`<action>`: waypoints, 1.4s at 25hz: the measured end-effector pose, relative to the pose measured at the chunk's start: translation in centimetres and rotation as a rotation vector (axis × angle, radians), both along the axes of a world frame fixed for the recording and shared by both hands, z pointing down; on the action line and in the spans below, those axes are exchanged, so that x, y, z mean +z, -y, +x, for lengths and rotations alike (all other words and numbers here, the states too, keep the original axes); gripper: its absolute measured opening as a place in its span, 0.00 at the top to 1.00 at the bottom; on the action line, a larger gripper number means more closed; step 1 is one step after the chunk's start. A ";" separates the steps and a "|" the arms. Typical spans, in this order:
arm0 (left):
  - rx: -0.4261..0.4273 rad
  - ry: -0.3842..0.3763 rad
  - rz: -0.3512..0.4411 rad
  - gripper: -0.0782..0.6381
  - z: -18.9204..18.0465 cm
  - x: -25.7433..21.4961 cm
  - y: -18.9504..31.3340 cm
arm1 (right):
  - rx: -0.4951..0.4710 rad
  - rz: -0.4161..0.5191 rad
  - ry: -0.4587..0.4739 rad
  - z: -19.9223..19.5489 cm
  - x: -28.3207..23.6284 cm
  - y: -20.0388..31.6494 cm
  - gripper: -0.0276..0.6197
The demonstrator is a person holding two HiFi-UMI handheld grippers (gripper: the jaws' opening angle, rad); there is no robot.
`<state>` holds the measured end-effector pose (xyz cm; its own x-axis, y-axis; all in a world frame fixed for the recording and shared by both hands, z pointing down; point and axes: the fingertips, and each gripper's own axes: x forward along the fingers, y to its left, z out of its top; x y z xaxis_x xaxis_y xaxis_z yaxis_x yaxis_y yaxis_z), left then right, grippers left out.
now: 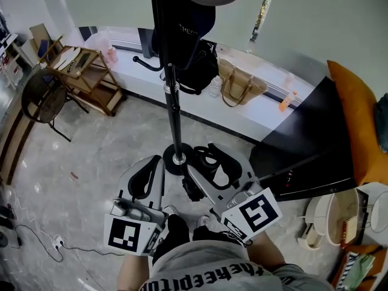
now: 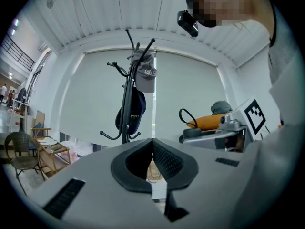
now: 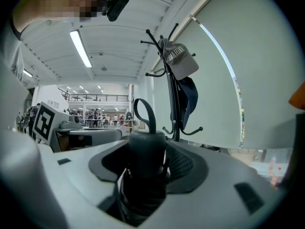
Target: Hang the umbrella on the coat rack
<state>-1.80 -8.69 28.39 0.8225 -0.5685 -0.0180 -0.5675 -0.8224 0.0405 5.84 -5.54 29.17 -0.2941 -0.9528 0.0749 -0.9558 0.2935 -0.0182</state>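
The black coat rack (image 1: 173,102) rises just ahead of me, its round base (image 1: 177,159) on the marble floor. A grey cap (image 3: 181,61) and a dark blue cap (image 3: 189,97) hang on its upper hooks; its lower hooks (image 3: 193,130) are bare. My right gripper (image 1: 215,162) is shut on the handle of a folded black umbrella (image 3: 145,166), whose wrist loop (image 3: 143,113) stands up above the jaws. My left gripper (image 1: 154,165) is shut with nothing in it, its pads (image 2: 164,159) meeting at the tip, beside the right one. The rack (image 2: 126,109) shows beyond it.
A white ledge (image 1: 267,111) behind the rack carries a black bag (image 1: 197,71) and a tan handbag (image 1: 239,83). A wooden folding stand (image 1: 85,71) and a rattan chair (image 1: 42,99) are at the left. A black cabinet (image 1: 309,144) and an orange cushion (image 1: 357,126) are at the right.
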 end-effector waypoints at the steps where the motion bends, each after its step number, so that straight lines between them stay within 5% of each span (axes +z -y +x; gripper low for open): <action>1: 0.006 0.000 -0.001 0.87 -0.1 0.0 0.3 | 0.007 -0.001 0.000 -0.1 0.0 0.2 0.59; 26: 0.171 -0.007 -0.003 0.87 -1.2 0.5 7.7 | 0.166 -0.012 -0.003 -2.1 0.7 6.4 0.59; 35: 0.161 -0.013 -0.025 0.87 -2.4 1.1 9.0 | 0.173 -0.031 0.006 -2.8 1.2 7.4 0.59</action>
<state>-4.17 -17.65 29.53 0.9027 -0.4300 -0.0165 -0.4280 -0.9011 0.0690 3.08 -12.99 30.38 -0.1261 -0.9866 0.1039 -0.9919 0.1236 -0.0309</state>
